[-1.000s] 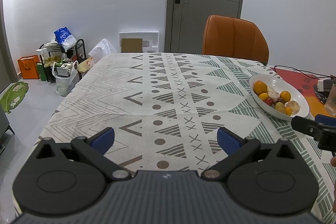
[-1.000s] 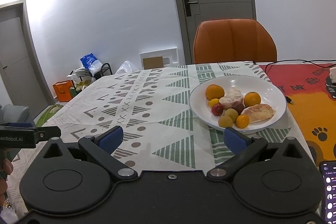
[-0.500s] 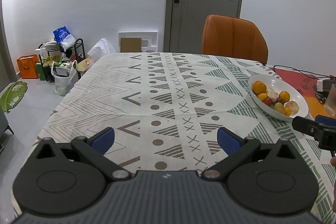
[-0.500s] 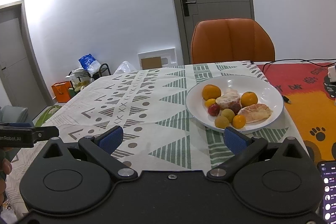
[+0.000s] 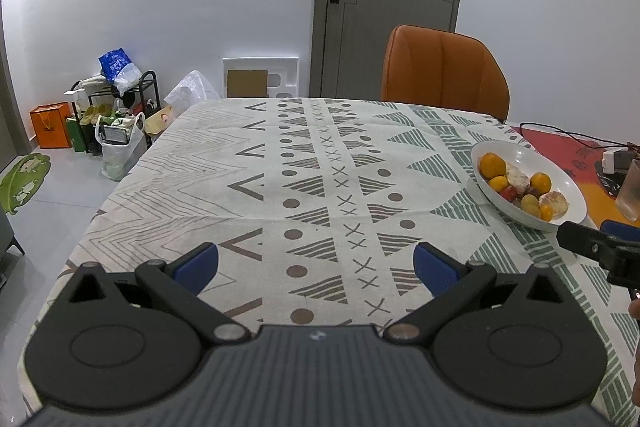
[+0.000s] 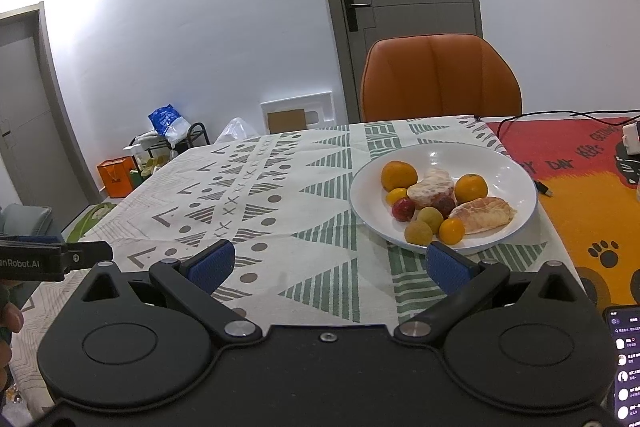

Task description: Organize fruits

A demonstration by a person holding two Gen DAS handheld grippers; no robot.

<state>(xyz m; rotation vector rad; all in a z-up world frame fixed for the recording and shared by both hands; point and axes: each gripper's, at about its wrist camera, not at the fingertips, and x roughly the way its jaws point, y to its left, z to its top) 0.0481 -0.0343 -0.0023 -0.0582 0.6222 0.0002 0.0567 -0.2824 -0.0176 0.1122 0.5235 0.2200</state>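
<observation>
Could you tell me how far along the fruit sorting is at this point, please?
It looks barely begun. Done: nothing visible; all the fruit sits heaped in the white plate, oranges beside peeled pieces. In hand: nothing; the left tongs and right tongs are open and empty above the tablecloth. Left: all the sorting.

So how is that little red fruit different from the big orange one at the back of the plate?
The red fruit is smaller and dark red; the big orange is larger and bright orange. The red fruit sits mid-plate, pressed among other fruit, while the orange lies at the pile's far left edge. Both are round, unpeeled, and rest in the same white plate.
</observation>
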